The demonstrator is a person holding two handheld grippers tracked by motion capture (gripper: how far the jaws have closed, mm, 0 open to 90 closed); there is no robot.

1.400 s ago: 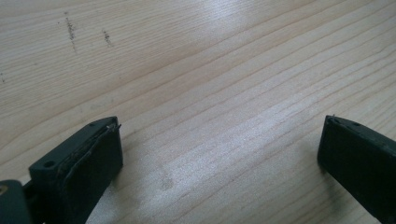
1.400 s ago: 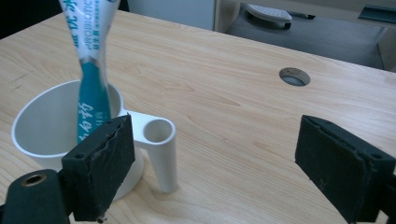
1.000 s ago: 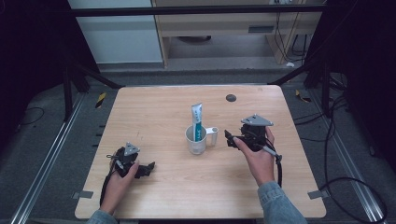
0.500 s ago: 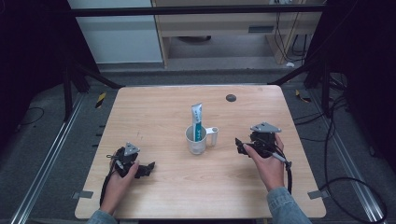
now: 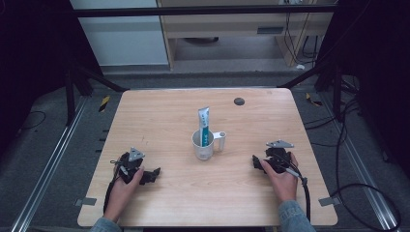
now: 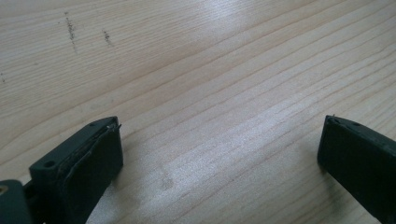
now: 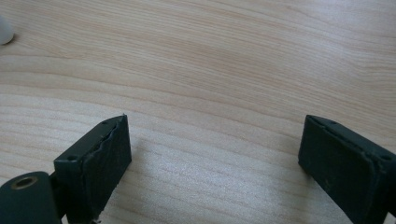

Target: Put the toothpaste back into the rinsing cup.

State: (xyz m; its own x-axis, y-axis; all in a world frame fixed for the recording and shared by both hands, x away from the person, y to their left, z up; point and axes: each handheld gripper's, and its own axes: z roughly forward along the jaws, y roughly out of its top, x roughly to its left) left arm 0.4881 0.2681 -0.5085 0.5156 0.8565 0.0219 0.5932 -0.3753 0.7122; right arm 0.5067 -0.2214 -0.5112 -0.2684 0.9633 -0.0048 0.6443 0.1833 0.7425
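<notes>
A white cup (image 5: pixel 203 144) with a handle stands at the middle of the wooden table (image 5: pixel 164 116). A white and teal toothpaste tube (image 5: pixel 204 124) stands upright in it. My left gripper (image 5: pixel 151 175) rests low on the table at the front left, open, nothing between its jaws (image 6: pixel 219 154). My right gripper (image 5: pixel 256 163) lies on the table at the front right, open and empty (image 7: pixel 212 154), a short way right of the cup. A sliver of the cup's base (image 7: pixel 4 29) shows at the upper left of the right gripper view.
A small dark round hole (image 5: pixel 238 101) sits near the table's far edge. Cables (image 5: pixel 305 191) trail from the right gripper over the front right. Black frame legs and floor rails surround the table.
My right gripper has moved away from the cup's handle, back toward the front right, and come down onto the table. The left gripper has stayed put.
</notes>
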